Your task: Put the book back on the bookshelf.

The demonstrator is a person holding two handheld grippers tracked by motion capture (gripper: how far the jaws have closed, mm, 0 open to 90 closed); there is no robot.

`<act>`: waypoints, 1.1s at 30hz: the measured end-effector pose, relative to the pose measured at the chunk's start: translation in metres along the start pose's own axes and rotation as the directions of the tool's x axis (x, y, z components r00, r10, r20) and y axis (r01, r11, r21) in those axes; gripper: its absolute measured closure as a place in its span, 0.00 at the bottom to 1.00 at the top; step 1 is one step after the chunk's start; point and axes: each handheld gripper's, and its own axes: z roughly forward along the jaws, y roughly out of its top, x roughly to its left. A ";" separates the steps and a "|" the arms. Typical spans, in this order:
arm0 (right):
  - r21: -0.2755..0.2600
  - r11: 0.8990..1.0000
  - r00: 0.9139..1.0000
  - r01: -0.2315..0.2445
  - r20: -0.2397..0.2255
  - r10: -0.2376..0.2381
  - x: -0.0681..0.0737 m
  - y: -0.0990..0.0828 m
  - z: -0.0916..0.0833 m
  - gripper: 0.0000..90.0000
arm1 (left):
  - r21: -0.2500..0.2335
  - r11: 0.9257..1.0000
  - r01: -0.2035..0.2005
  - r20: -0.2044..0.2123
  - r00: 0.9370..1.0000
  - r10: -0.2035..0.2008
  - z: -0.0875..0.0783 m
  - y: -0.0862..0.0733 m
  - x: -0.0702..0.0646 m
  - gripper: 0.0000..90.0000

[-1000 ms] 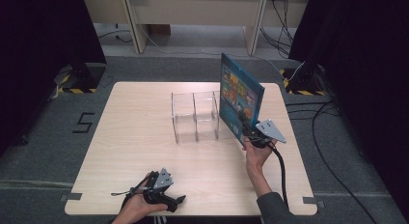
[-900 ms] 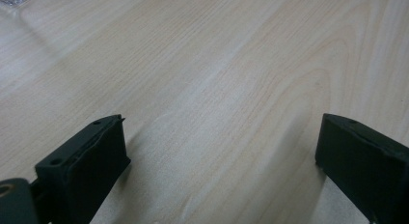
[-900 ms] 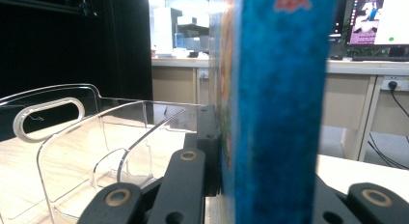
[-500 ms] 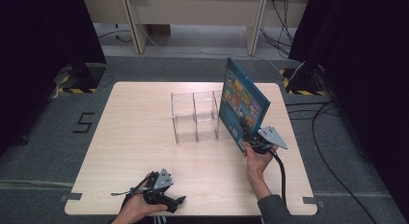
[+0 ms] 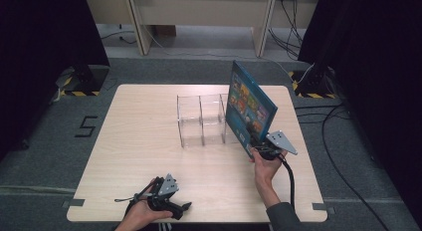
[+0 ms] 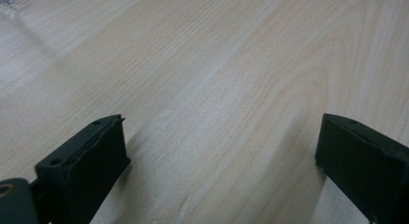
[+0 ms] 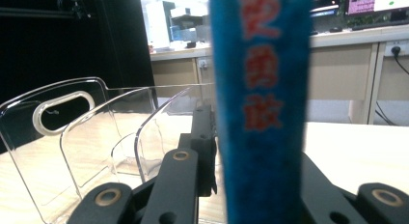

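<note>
A blue picture book (image 5: 249, 106) stands upright on its edge, just right of a clear plastic divider rack (image 5: 201, 121) at mid-table. My right gripper (image 5: 256, 146) is shut on the book's near lower corner. Its jaws have just been opening a little, with the book still between them. In the right gripper view the blue spine (image 7: 260, 113) with red lettering rises between the jaws, and the rack (image 7: 96, 137) is to the left. My left gripper (image 5: 181, 207) rests at the table's near edge. Its jaws stand wide apart over bare wood (image 6: 219, 156), open with nothing between them.
The light wooden table (image 5: 139, 121) stands on grey floor. Desks (image 5: 199, 12) line the back wall, and dark curtains hang at both sides. Cables (image 5: 328, 126) trail on the floor to the right.
The book and my right gripper have shifted slightly to the right and toward the near side, the book's lower edge coming down a little. The left gripper has stayed put.
</note>
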 end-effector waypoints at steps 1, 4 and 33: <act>0.000 1.000 1.000 0.000 0.000 0.000 0.000 0.000 0.000 0.88 | 0.000 1.000 0.000 0.000 1.000 0.000 0.000 0.000 0.000 0.03; 0.004 1.000 0.999 -0.027 0.023 0.027 -0.002 0.001 -0.001 0.89 | -0.001 1.000 0.000 0.000 1.000 0.000 0.000 0.000 0.000 0.03; 0.130 0.981 0.989 -0.146 0.009 0.146 -0.014 0.000 -0.036 0.59 | 0.003 1.000 -0.006 0.003 1.000 0.006 0.000 0.000 0.000 0.02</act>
